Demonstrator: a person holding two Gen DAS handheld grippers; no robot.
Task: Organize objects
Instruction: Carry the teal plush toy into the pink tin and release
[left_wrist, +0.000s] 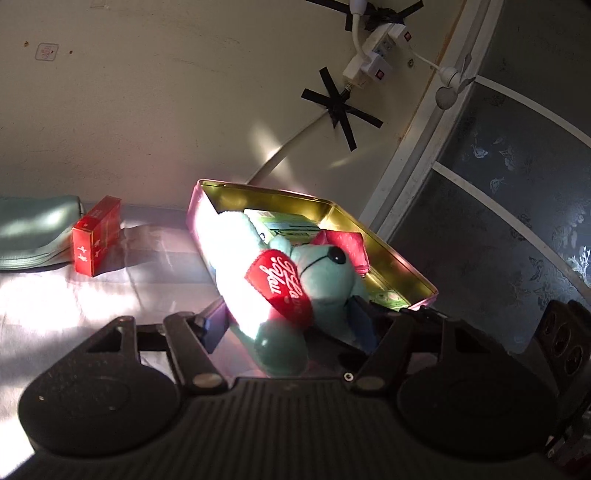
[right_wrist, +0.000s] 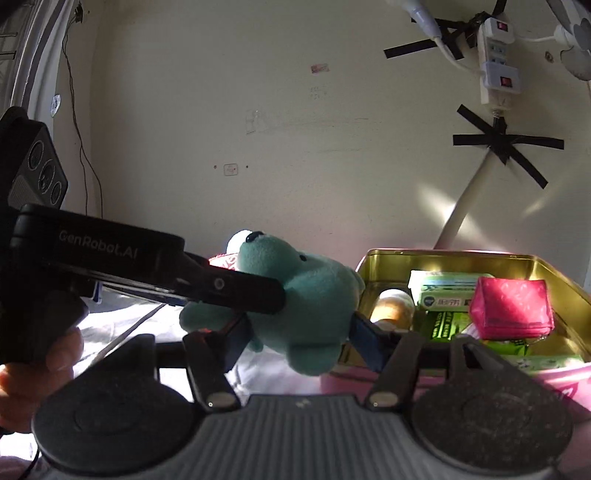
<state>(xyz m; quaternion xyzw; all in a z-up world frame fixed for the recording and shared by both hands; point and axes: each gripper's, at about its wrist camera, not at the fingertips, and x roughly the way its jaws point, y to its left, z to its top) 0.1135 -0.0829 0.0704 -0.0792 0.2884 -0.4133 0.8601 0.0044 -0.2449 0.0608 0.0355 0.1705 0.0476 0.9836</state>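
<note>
A teal plush toy (left_wrist: 258, 273) with a red heart (left_wrist: 279, 284) is held in my left gripper (left_wrist: 291, 325), which is shut on it just above the near end of the gold-lined pink tin (left_wrist: 391, 254). In the right wrist view the plush (right_wrist: 310, 295) hangs left of the tin (right_wrist: 554, 273), with the left gripper's finger across it. My right gripper (right_wrist: 299, 343) also closes around the plush's lower body; whether its pads press it I cannot tell. The tin holds green boxes (right_wrist: 443, 291), a red pouch (right_wrist: 511, 308) and a small jar (right_wrist: 393, 306).
A red box (left_wrist: 96, 236) stands on the white cloth to the left, beside a folded teal towel (left_wrist: 33, 230). A wall with a taped power strip (left_wrist: 373, 55) rises behind the tin. A window frame (left_wrist: 424, 122) is at the right.
</note>
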